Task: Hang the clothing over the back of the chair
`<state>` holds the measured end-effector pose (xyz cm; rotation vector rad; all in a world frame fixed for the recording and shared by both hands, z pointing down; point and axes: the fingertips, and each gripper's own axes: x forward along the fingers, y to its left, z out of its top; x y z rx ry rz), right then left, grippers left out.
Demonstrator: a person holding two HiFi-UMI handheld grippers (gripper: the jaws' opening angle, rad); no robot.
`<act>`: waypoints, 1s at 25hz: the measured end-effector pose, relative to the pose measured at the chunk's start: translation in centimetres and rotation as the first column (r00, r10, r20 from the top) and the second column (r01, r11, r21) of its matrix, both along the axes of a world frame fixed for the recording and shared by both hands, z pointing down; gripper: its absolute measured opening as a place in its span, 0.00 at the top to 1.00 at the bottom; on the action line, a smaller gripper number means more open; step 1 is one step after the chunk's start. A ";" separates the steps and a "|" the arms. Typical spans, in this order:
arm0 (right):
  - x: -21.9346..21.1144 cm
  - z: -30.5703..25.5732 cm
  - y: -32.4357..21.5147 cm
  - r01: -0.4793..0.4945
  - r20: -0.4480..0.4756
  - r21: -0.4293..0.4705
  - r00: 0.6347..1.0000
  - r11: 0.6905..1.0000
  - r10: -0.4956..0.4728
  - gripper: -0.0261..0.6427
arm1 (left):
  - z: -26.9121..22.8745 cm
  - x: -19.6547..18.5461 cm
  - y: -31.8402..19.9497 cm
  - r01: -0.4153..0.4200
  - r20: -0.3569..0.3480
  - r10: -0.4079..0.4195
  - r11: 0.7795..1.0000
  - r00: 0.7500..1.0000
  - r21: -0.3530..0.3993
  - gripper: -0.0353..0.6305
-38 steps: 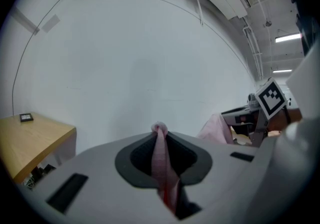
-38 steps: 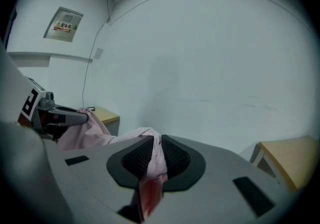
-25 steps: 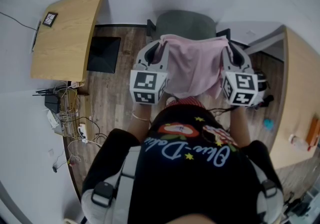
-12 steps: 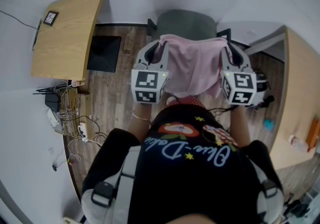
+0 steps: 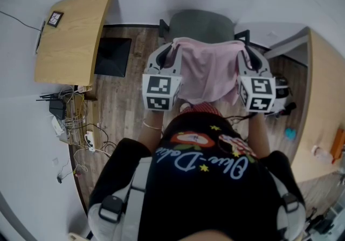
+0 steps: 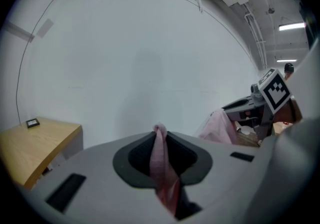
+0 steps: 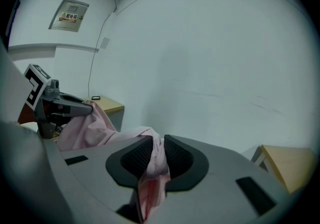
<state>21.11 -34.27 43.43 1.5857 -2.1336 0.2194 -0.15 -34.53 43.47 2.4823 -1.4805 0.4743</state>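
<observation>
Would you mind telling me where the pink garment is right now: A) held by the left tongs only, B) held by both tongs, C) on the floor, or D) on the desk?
B: the garment spans from the left tongs to the right tongs, with cloth between both pairs of jaws; the right jaws have just been opening a little.

Light was bright and even; ceiling tubes [image 6: 292,26] glared above and right of the left claw [image 6: 159,133]. Fisheye bending and dark corners ringed every view.
</observation>
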 end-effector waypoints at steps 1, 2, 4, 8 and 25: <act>0.0 0.1 0.0 0.002 -0.002 -0.006 1.000 1.000 -0.002 0.89 | 0.1 0.0 0.0 0.000 0.001 0.000 1.000 1.000 -0.003 0.90; -0.1 0.2 0.1 0.003 -0.003 -0.013 1.000 1.000 -0.003 0.88 | 0.1 -0.1 0.0 0.001 0.003 -0.001 1.000 1.000 -0.007 0.90; -0.1 0.5 0.2 0.004 -0.006 -0.025 1.000 1.000 -0.004 0.88 | 0.3 -0.1 0.1 0.003 0.006 -0.003 1.000 1.000 -0.014 0.90; 0.0 0.8 0.2 0.003 -0.017 -0.039 1.000 0.999 -0.004 0.88 | 0.5 -0.2 0.0 0.002 0.008 -0.002 1.000 1.000 -0.024 0.90; 0.0 2.5 1.4 0.023 -0.043 -0.117 0.999 0.993 -0.029 0.87 | 1.2 -0.1 0.5 -0.007 0.002 0.007 0.999 1.000 -0.050 0.86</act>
